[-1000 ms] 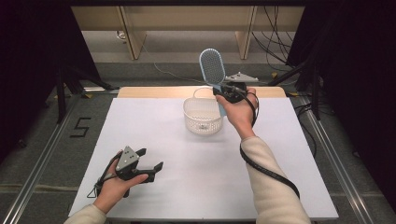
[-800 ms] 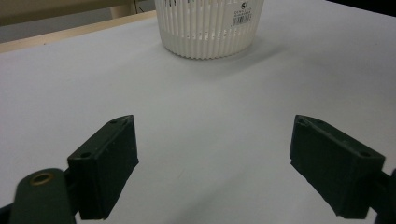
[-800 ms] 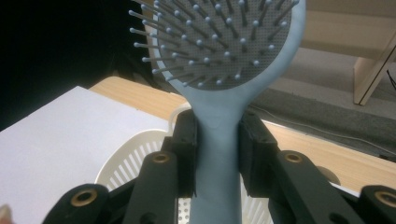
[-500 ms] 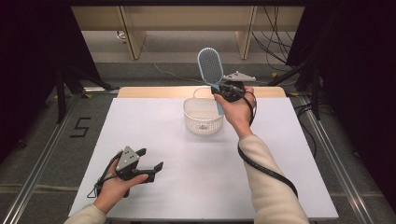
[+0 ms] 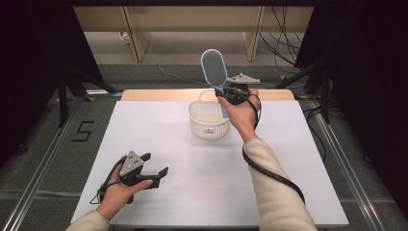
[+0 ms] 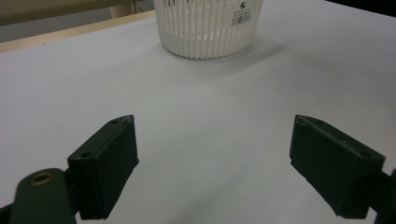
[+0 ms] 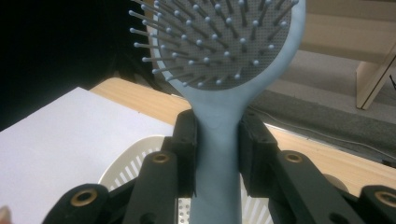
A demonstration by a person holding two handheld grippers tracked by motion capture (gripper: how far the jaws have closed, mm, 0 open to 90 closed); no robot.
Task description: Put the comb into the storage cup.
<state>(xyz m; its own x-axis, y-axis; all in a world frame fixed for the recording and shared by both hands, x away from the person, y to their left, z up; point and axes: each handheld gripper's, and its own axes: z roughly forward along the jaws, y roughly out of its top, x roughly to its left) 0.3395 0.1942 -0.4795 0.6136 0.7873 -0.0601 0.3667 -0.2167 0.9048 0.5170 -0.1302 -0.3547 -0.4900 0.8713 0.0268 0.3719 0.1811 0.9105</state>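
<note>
A light blue hairbrush (image 5: 214,67) stands upright in the air over the far rim of a white slatted basket (image 5: 208,119). My right gripper (image 5: 225,94) is shut on its handle (image 7: 218,158), with both black pads pressed against the sides; the bristled head (image 7: 224,42) rises above the jaws. The basket (image 7: 140,168) lies just below and in front of that gripper. My left gripper (image 5: 156,166) rests near the table's front left, open, with bare table between its pads (image 6: 109,163). The basket (image 6: 208,25) stands well ahead of it.
A white sheet covers the table (image 5: 159,139), with a wooden strip (image 5: 159,95) along the far edge. Beyond lie grey floor, wooden legs (image 5: 137,38) and cables (image 5: 284,29). A metal rail (image 5: 48,154) runs along the left side.
The right hand has tipped the hairbrush slightly to the left and kept it above the basket. The left gripper has stayed where it was.
</note>
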